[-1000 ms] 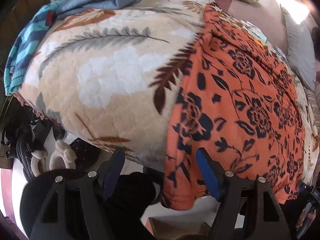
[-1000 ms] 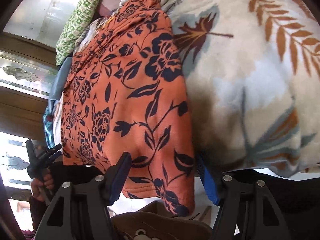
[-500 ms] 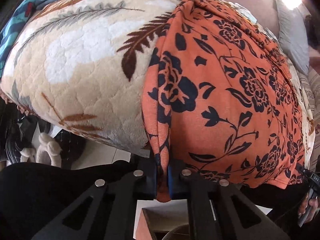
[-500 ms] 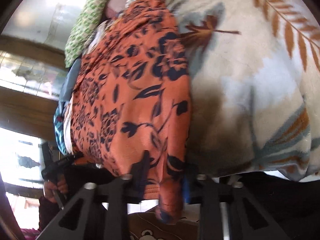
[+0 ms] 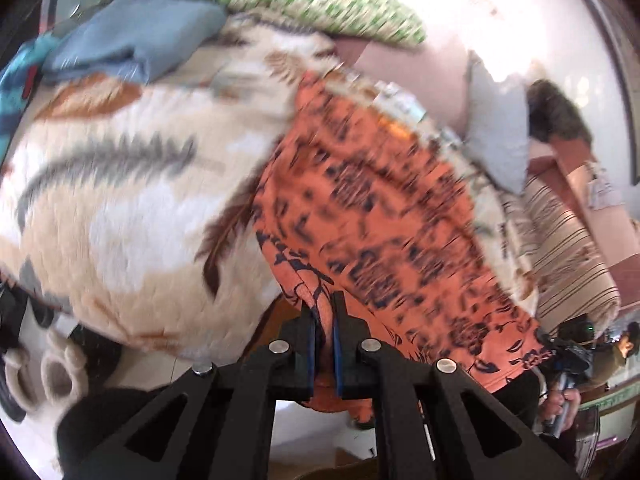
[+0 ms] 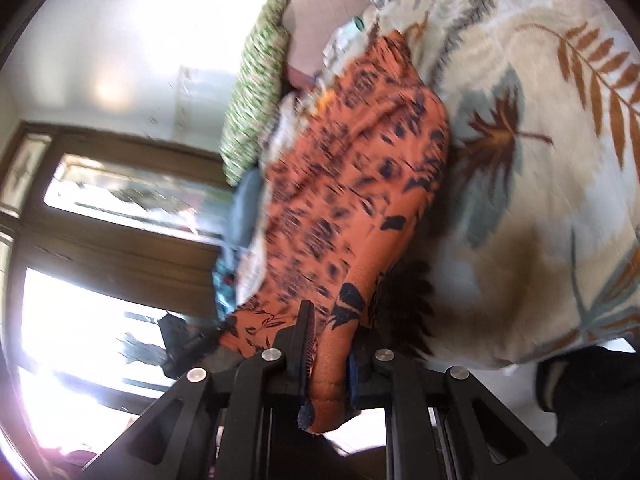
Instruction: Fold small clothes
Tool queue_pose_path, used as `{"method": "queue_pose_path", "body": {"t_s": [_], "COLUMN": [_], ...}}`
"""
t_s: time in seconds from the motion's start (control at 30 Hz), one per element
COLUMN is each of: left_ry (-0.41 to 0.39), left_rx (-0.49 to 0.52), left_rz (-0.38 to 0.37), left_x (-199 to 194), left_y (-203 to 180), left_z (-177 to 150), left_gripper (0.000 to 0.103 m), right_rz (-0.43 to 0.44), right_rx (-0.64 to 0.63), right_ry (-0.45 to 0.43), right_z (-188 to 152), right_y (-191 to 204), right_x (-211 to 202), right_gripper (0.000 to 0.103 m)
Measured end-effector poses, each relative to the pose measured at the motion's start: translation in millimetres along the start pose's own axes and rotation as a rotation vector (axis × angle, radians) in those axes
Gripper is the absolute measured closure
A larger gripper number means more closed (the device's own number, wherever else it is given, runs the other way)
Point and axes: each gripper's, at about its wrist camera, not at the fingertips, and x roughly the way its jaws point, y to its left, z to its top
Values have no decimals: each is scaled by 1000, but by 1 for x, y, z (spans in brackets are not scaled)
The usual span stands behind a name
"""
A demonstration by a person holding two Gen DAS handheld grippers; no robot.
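Here, the left claw (image 5: pixel 325 330) is clamped on a near corner of the orange floral garment (image 5: pixel 384 216), a fold of cloth pinched between its blue-lined fingers (image 5: pixel 337 344); the right claw (image 6: pixel 329 350) likewise grips the other near corner of the same garment (image 6: pixel 360 184), cloth bunched between its jaws and hanging below them; the garment stretches away from both claws across the leaf-patterned blanket (image 5: pixel 120 208) on the bed; beyond lie a green patterned pillow (image 5: pixel 304 4), a blue folded cloth (image 5: pixel 136 40) and a grey pillow (image 5: pixel 496 128); both views are motion-blurred.
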Motion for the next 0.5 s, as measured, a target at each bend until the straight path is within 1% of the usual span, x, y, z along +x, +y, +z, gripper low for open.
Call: {"method": "queue_pose_path", "body": {"t_s": [0.13,0.23,0.33,0.43,0.5], "left_ry": [-45,-70,-92,-93,-89], "left_rx": [-9,-11,-31,-70,-89], "left_rz": [-60,-91,-108,-131,-130], "left_x": [-14,-12,-4,14,30], "left_y": [-6,-14,-16,-15,-15], "left_z": [36,66,102,140,170], "left_gripper": [96,96,96,96,96], "right_rz": [80,121,153,174,184], "right_rx": [19,20,14,21,36], "right_ry": [-67,-106,-139,-166,-184], "right_z": [21,43,69,100,125], "right_y": [10,20,28,31,31], "right_x": [-13,-17,-15,-9,0], "right_gripper": [88,88,88,88,88]}}
